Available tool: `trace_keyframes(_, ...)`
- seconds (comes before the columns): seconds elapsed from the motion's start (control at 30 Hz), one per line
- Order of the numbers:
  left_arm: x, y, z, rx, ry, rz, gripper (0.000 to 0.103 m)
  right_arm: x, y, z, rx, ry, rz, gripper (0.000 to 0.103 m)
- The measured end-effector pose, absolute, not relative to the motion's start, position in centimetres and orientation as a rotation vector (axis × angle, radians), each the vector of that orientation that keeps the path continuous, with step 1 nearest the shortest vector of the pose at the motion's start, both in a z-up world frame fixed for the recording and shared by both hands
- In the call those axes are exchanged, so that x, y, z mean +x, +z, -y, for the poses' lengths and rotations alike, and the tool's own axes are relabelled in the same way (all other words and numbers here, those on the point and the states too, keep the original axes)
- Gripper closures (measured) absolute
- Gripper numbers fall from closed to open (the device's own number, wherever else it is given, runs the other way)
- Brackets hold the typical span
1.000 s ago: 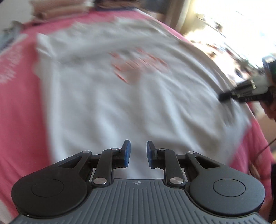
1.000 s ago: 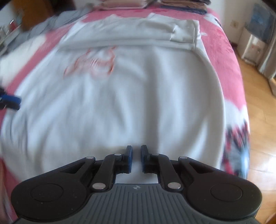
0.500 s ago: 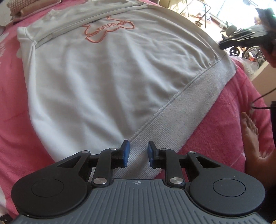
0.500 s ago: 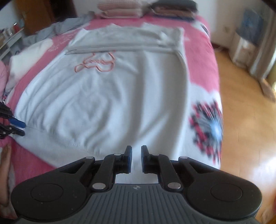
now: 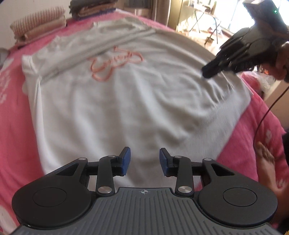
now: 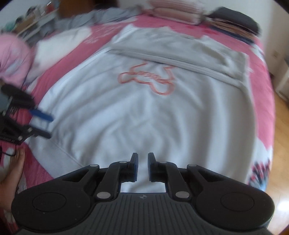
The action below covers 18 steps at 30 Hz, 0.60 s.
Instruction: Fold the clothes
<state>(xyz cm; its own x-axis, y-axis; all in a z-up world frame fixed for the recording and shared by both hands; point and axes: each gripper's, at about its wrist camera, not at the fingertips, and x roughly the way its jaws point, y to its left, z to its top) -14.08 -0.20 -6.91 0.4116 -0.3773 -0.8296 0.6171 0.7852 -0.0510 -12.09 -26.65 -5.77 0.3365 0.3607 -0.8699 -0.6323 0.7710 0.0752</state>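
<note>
A pale grey sweatshirt [image 5: 115,108] with an orange outline logo [image 5: 115,63] lies flat on the pink bed, its sleeves folded across the top [image 6: 180,52]. My left gripper [image 5: 143,159] hovers over the lower body of the sweatshirt; its jaws are opening and nothing is between them. From the right wrist it shows at the sweatshirt's left edge [image 6: 45,125]. My right gripper [image 6: 143,162] hangs above the hem, nearly shut with a narrow gap and nothing in it. In the left wrist view it reaches over the right side [image 5: 210,71].
The pink bedcover [image 5: 16,126] frames the sweatshirt. Folded stacks [image 6: 173,10] and a dark pile [image 6: 233,18] sit at the head of the bed. A pink garment [image 6: 12,57] lies at left. A person's bare foot [image 5: 267,162] rests at the bed's near edge. Wooden floor [image 6: 281,144] lies right.
The left jaws have spread wider. Both grippers have shifted from the hem edge to over the sweatshirt's body. The right gripper now sits closer over the garment's right side.
</note>
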Motion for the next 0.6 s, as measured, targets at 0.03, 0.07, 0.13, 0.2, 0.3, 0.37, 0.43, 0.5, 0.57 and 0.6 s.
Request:
trace_keyframes(0.03,-14.0,-7.0,0.6,0.294,-0.628,-0.938,0.067,-12.0,-6.1,25.9,-0.305,0.677,-1.042,0.091)
trace_keyframes(0.07,-13.9,-7.2,0.9,0.304,-0.624,-0.926,0.067,-11.9,-6.4,25.1,-0.311,0.693,-1.042,0.091)
trace_keyframes(0.13,-13.8,-7.8,1.5,0.318,-0.625,-0.921,0.066,-12.0,-7.2,23.7,-0.333,0.702,-1.034,0.091)
trace_keyframes(0.2,-13.8,-8.4,1.8,0.325,-0.636,-0.944,0.066,-12.4,-8.4,22.5,-0.361,0.728,-1.033,0.091)
trace_keyframes(0.3,-14.5,-9.5,2.0,0.352,-0.669,-0.999,0.065,-13.9,-9.8,21.4,-0.409,0.781,-1.052,0.091)
trace_keyframes(0.37,-15.5,-9.6,2.0,0.384,-0.697,-0.994,0.060,-15.1,-10.4,20.8,-0.434,0.833,-1.063,0.091)
trace_keyframes(0.43,-16.1,-9.4,2.0,0.395,-0.710,-0.998,0.059,-16.1,-10.2,20.7,-0.425,0.908,-1.084,0.090)
trace_keyframes(0.5,-16.2,-9.1,1.8,0.386,-0.712,-1.004,0.059,-16.6,-9.8,20.8,-0.381,0.965,-1.116,0.088)
trace_keyframes(0.57,-16.0,-8.7,1.6,0.363,-0.700,-1.008,0.058,-16.4,-9.5,20.8,-0.334,0.957,-1.122,0.085)
trace_keyframes(0.6,-15.8,-8.5,1.4,0.349,-0.694,-1.005,0.057,-16.2,-9.4,20.9,-0.317,0.942,-1.120,0.084)
